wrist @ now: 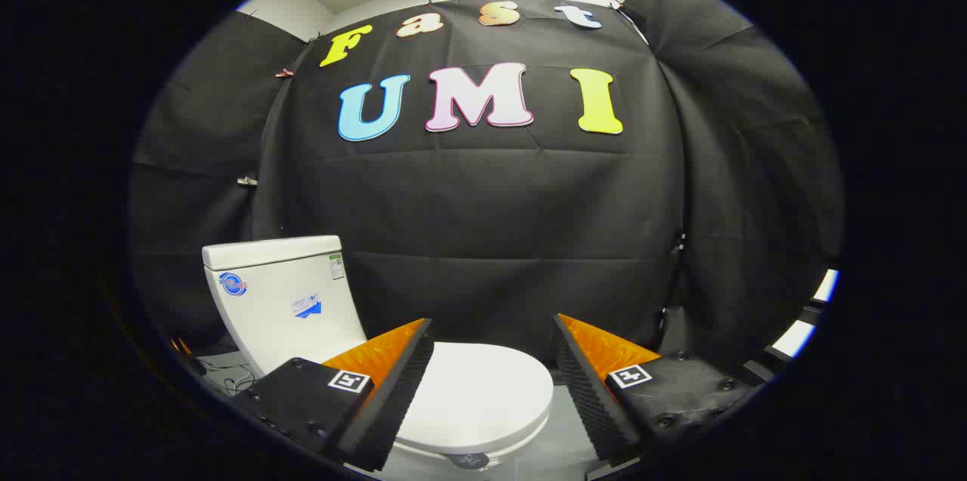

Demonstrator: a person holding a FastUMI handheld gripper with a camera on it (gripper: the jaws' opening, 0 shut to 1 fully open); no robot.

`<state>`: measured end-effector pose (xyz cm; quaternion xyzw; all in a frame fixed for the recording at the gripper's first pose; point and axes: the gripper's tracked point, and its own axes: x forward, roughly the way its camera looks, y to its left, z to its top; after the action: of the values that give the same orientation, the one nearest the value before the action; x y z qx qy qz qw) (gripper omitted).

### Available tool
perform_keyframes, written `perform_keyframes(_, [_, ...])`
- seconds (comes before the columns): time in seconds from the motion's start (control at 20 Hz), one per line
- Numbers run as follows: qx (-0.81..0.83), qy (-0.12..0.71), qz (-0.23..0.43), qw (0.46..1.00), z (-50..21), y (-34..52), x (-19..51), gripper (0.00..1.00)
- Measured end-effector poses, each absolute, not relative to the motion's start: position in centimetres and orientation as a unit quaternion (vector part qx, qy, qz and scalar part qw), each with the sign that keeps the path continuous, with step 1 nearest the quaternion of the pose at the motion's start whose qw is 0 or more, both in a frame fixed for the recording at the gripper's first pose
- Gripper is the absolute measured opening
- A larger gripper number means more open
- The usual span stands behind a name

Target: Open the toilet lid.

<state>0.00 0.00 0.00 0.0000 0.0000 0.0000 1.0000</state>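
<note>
Black cloth drapes the booth's back and side walls (pixel 483 224), with a pale ceiling strip above it, and that is the backdrop I am looking at from my remote seat. My claw (pixel 495 349) stands wide open, its two fingers spread well apart and holding nothing; each finger carries a small square marker on its upper face. Between the fingers and just ahead of them lies the toilet lid (pixel 476 394), white, smooth and rounded, lying flat down over the bowl, so it is closed. My left finger (pixel 393 383) overlaps the lid's near-left edge as I see it, though I cannot tell whether it touches the lid or hovers above it; my right finger (pixel 597 390) sits clear of the lid's right rim with a strip of pale floor (pixel 563 428) between them. Beyond the left finger rises the toilet tank (pixel 283 300), white, upright, with its cover on and a few small stickers on its front face. To the left of the tank, low down, I see some thin dark cables (pixel 227 375) on the floor. Off to the far right, past the right finger, a few dark and white bars (pixel 801 330) show at the cloth's edge.
</note>
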Motion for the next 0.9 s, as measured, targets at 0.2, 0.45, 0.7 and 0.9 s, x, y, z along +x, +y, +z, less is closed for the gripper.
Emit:
perform_keyframes(0.2, [0.001, 0.0, -0.007, 1.0, -0.09, -0.31, -0.06, 0.99])
perform_keyframes(0.45, [-0.001, 0.011, -0.001, 1.0, -0.92, 0.05, -0.05, 0.99])
perform_keyframes(0.7, [0.002, 0.01, 0.0, 1.0, -0.77, 0.1, -0.05, 0.99])
perform_keyframes(0.9, [0.001, 0.009, 0.0, 1.0, -0.76, 0.08, -0.09, 0.99])
